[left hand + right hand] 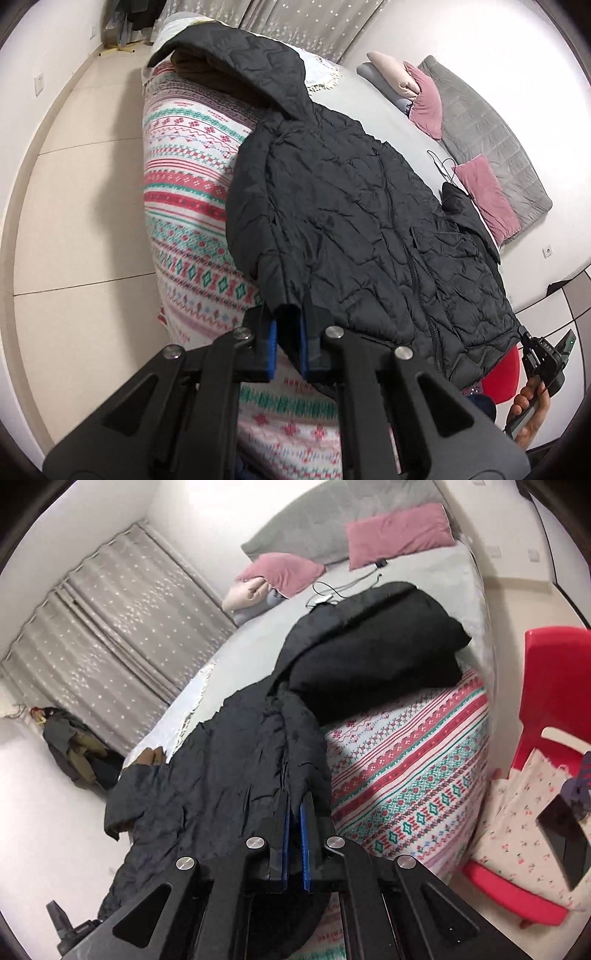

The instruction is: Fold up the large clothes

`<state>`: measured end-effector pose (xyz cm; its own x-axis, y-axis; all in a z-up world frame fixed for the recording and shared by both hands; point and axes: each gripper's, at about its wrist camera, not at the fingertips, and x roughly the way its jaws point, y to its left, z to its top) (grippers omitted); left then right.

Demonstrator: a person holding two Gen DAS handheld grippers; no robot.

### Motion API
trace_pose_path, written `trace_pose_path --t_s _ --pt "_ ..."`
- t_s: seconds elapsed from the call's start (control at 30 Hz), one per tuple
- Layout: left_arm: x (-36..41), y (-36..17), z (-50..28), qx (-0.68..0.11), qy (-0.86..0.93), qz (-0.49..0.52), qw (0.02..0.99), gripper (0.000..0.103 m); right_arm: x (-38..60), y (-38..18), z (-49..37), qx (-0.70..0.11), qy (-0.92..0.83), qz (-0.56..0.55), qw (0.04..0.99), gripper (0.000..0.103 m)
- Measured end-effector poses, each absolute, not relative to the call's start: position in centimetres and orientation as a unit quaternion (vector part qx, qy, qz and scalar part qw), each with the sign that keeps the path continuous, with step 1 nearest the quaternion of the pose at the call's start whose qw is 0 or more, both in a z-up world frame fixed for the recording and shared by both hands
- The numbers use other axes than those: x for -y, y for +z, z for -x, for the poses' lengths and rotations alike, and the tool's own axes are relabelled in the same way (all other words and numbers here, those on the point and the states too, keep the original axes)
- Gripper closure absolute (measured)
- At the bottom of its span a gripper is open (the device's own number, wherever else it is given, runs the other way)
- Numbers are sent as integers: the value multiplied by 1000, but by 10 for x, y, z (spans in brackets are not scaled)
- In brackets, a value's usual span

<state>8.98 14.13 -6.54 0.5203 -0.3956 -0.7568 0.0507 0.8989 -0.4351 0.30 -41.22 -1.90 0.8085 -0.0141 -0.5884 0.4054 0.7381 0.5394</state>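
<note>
On the bed (373, 110), a black quilted jacket (362, 229) is lying stretched over a patterned blanket (184, 206), its hood toward the curtains (303, 26). At the bed's near edge the left gripper (287, 325) is clamping the jacket's hem corner between its blue pads (271, 343). Further along that edge the right gripper (293, 805) is pinching another part of the hem. Beside the bed a red chair (550, 686) is holding floral cloth (517, 812). Pink pillows (399, 531) are leaning at the bed's head.

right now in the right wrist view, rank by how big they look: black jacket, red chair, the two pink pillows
1. black jacket, largest by far
2. red chair, cut off at the frame edge
3. the two pink pillows, far back, too alike to rank
</note>
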Motion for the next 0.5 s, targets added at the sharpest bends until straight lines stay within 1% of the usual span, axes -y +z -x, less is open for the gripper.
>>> trace_pose_path --t_s 0.13,0.2,0.3,0.33,0.37,0.43,0.47,0.5 --pt "-143 -72 -87 -477 -122 167 854 92 403 -19 8 -295 -122 -326 890 99" --pt "-139 -81 -93 -488 -116 160 850 90 405 -32 3 -319 -138 -311 884 99" --pt "-143 -96 -103 -519 -109 188 827 86 411 -57 -5 -357 -148 -318 866 99" --pt "-145 -99 -106 -524 -105 198 822 83 412 -63 -7 -368 -148 -318 861 98" --pt "-148 -99 -108 -526 -99 202 820 80 411 -68 -10 -381 -148 -318 856 95" --pt "-151 -97 -108 -522 -92 206 823 69 409 -70 -13 -397 -153 -307 852 94" --pt "-153 -94 -106 -518 -90 208 825 67 410 -70 -14 -399 -158 -303 851 93" --pt "-157 -91 -108 -514 -82 209 828 62 413 -68 -13 -397 -161 -304 851 91"
